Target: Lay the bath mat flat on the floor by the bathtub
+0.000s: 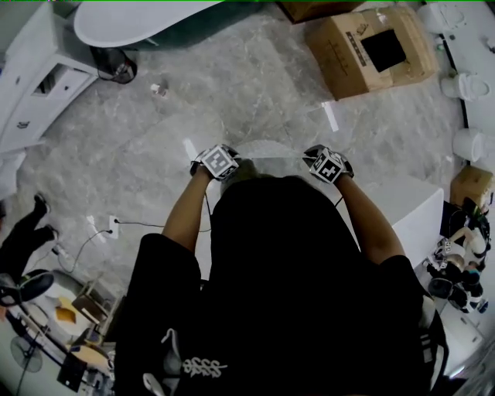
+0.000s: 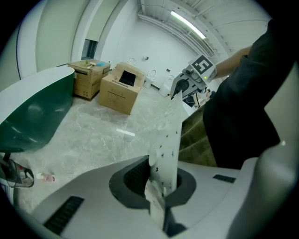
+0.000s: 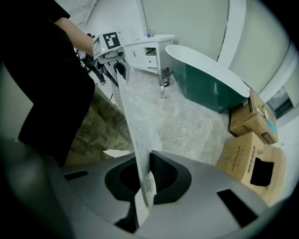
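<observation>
Your left tool (image 2: 161,186) and right tool (image 3: 142,186) each clamp the mat (image 1: 267,148), stretched 9-to-3; the tub (image 1: 131,19) lies at 11 o'clock.

A bathroom: a green freestanding bathtub (image 1: 131,19) at upper left, a white vanity cabinet (image 1: 39,97) beside it, a marble floor (image 1: 232,93), and cardboard boxes (image 1: 371,50) at upper right.

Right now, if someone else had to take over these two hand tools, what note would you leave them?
Left gripper: shut on one end of the bath mat.
Right gripper: shut on the other end.
Mat: stretched between them in the air, off the floor.
Bathtub: ahead, across open floor.
Done: mat lifted and spread.
Left: carry it to the tub and lay it flat.
</observation>
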Available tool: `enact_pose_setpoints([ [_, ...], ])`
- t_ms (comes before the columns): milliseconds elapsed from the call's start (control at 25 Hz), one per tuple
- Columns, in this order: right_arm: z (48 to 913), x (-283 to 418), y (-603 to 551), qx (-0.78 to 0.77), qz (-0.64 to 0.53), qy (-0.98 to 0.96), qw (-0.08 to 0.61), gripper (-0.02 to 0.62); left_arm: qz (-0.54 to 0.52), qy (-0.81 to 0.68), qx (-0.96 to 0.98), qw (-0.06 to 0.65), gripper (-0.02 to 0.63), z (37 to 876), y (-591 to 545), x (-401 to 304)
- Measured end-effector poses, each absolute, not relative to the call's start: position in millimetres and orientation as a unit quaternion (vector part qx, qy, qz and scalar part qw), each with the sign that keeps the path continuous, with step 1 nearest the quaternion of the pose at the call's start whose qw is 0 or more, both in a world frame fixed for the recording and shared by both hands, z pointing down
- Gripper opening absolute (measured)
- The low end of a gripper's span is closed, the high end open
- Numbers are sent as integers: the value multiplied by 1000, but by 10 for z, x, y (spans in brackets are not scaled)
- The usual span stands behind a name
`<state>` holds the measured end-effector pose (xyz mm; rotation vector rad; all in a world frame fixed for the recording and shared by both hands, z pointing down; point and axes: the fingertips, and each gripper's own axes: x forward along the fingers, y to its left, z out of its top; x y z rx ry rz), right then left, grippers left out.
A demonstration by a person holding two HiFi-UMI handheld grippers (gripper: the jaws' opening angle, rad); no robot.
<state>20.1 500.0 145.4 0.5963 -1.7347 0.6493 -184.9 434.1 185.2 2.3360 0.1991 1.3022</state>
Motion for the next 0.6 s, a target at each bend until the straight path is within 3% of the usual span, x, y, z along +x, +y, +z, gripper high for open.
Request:
enact_pose_setpoints([
  [600,1380,-131,4067,168,174,-759,604,28,418,-77,857,290,25,1861,3960,-2296],
])
